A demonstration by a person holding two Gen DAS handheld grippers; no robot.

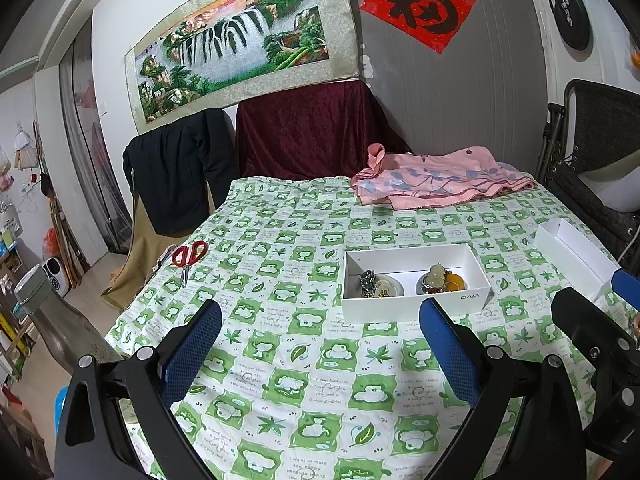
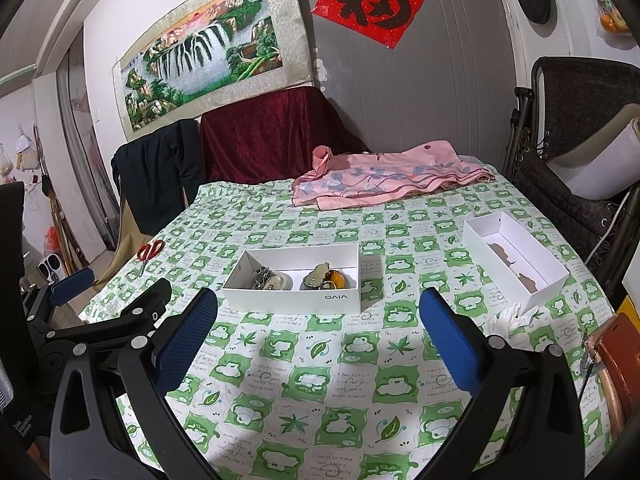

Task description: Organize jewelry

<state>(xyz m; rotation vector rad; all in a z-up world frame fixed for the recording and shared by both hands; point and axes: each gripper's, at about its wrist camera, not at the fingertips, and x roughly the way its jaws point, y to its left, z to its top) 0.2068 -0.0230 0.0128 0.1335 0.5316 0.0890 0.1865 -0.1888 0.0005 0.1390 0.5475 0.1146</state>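
A white box (image 1: 416, 304) (image 2: 292, 299) stands on the green-checked tablecloth. It holds jewelry: a dark metal piece (image 1: 367, 280) (image 2: 262, 274) on a small dish at its left, a pale jade gourd pendant (image 1: 437, 273) (image 2: 320, 271) and an amber bead (image 1: 455, 281) (image 2: 337, 278) at its right. A second white box (image 2: 516, 256) (image 1: 576, 256) lies further right with only brownish marks inside. My left gripper (image 1: 320, 340) is open and empty, near side of the box. My right gripper (image 2: 318, 340) is open and empty, just before the box.
Red-handled scissors (image 1: 188, 258) (image 2: 149, 252) lie near the table's left edge. A folded pink floral cloth (image 1: 436, 182) (image 2: 384, 180) lies at the far side. A crumpled white tissue (image 2: 514, 316) sits by the second box. A grey bottle (image 1: 52, 320) stands left of the table.
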